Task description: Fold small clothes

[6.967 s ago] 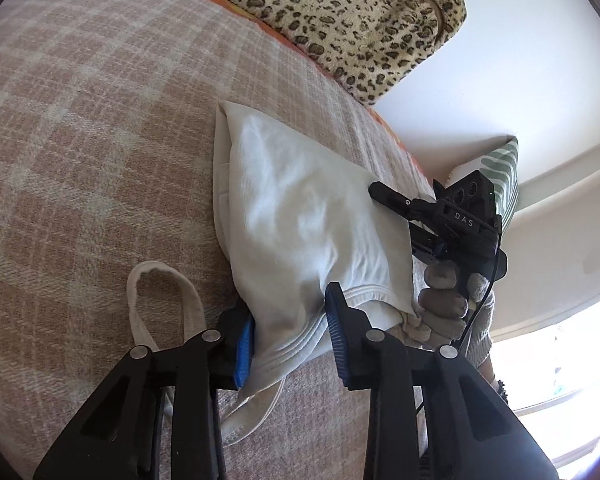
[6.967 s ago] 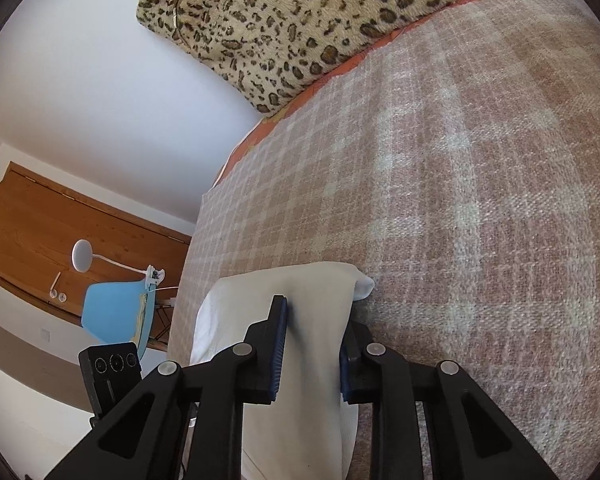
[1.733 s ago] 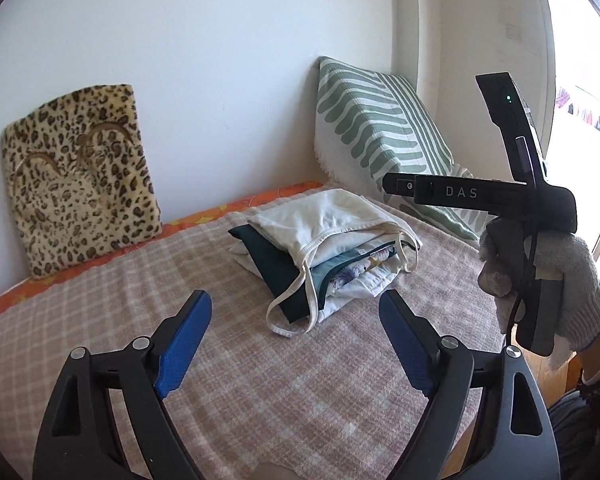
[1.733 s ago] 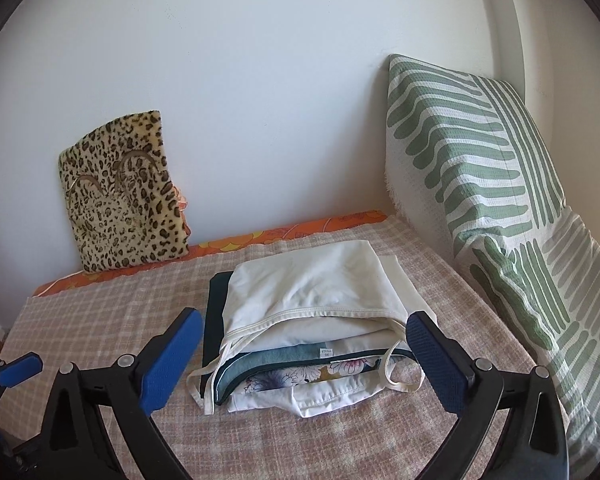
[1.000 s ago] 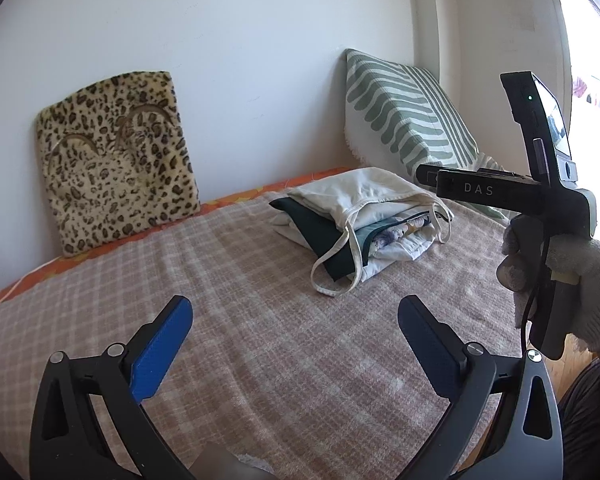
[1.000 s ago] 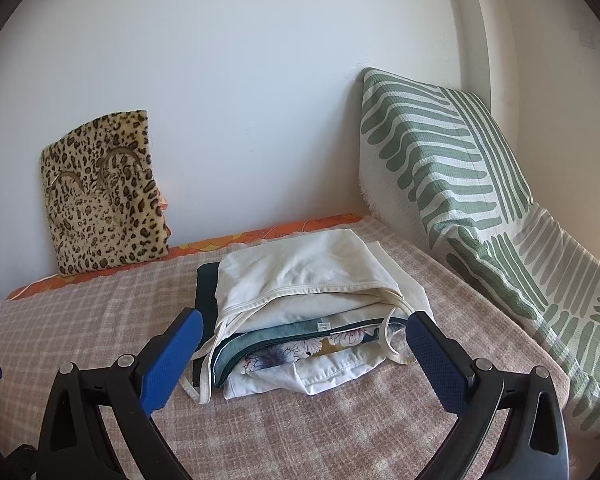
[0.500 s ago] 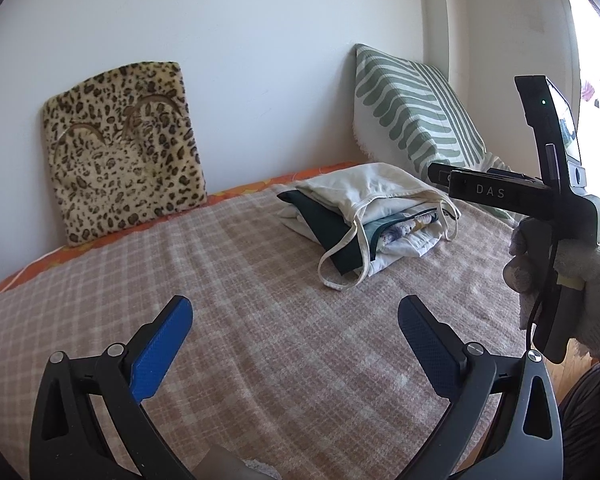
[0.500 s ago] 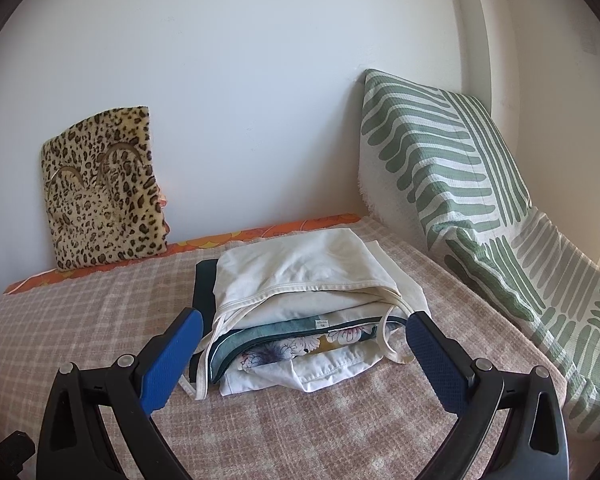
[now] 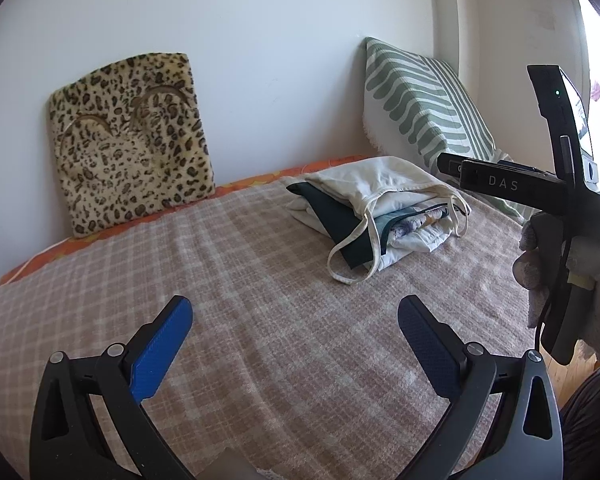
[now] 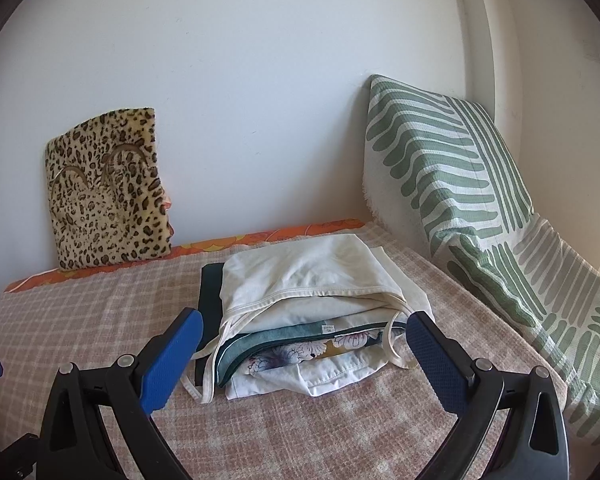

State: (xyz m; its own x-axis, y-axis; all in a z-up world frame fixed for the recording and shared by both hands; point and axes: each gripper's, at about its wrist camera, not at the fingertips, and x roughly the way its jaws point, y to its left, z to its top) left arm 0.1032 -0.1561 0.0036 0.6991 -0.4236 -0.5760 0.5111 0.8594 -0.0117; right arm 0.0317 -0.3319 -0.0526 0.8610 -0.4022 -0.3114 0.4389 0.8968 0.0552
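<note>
Mostly checked blanket (image 9: 260, 320), white wall (image 10: 240, 80) (striped cushion (image 10: 440, 168) right)

One stack of folded small clothes (image 10: 308, 316) on one pink-and-cream plaid bedcover (image 9: 260, 320); at least four layers: cream strappy top (image 10: 300, 272), dark green piece (image 10: 209, 300), floral piece (image 10: 300, 354), white piece (image 10: 332, 374). One leopard-print plush cushion (image 9: 128, 140), one green-and-white striped pillow (image 10: 440, 168). Two black grippers with blue pads: left gripper (image 9: 294, 324), right gripper (image 10: 300, 336). One gloved hand (image 9: 568, 276).
</note>
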